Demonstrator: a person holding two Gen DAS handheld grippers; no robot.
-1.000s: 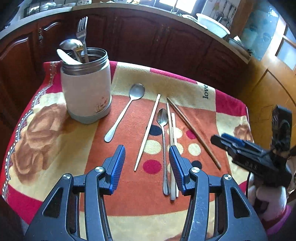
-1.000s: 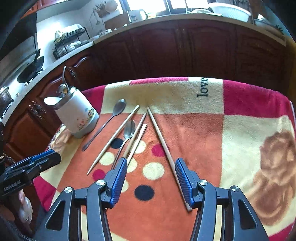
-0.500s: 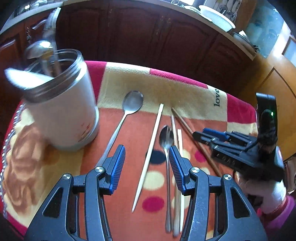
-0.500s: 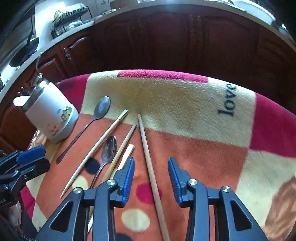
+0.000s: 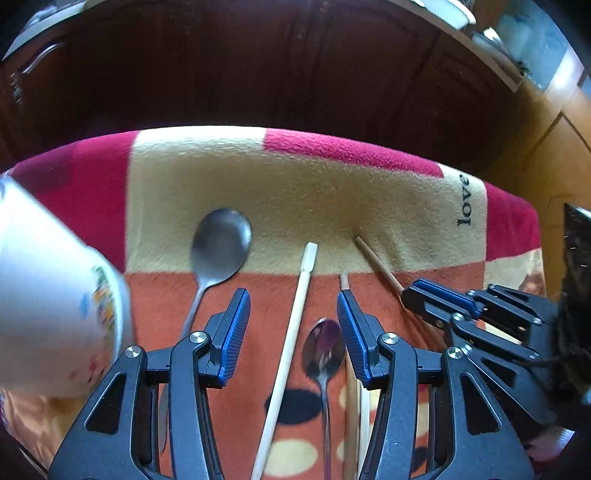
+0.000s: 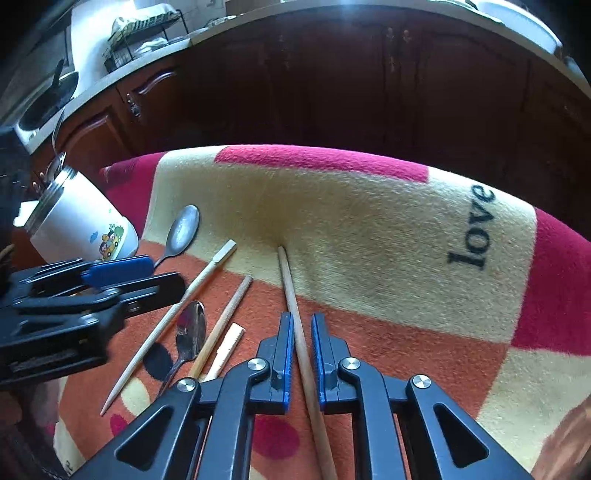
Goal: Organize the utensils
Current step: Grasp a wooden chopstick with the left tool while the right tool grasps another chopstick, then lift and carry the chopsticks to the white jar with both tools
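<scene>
Utensils lie on a patterned blanket. My left gripper is open, low over a pale chopstick and a small spoon; a large spoon lies just left. My right gripper has its jaws nearly closed around a brown chopstick that lies on the blanket; a thin gap shows on each side. The white utensil jar stands at the left, also in the right wrist view. More chopsticks lie between the grippers.
Dark wooden cabinets run behind the table. The blanket's far edge drops off close ahead. A counter with a dish rack is at the back left. My right gripper shows in the left wrist view.
Both grippers have moved forward and down toward the utensils. The right jaws have narrowed from wide open to almost shut around the brown chopstick. The jar has slid to the left edge of view.
</scene>
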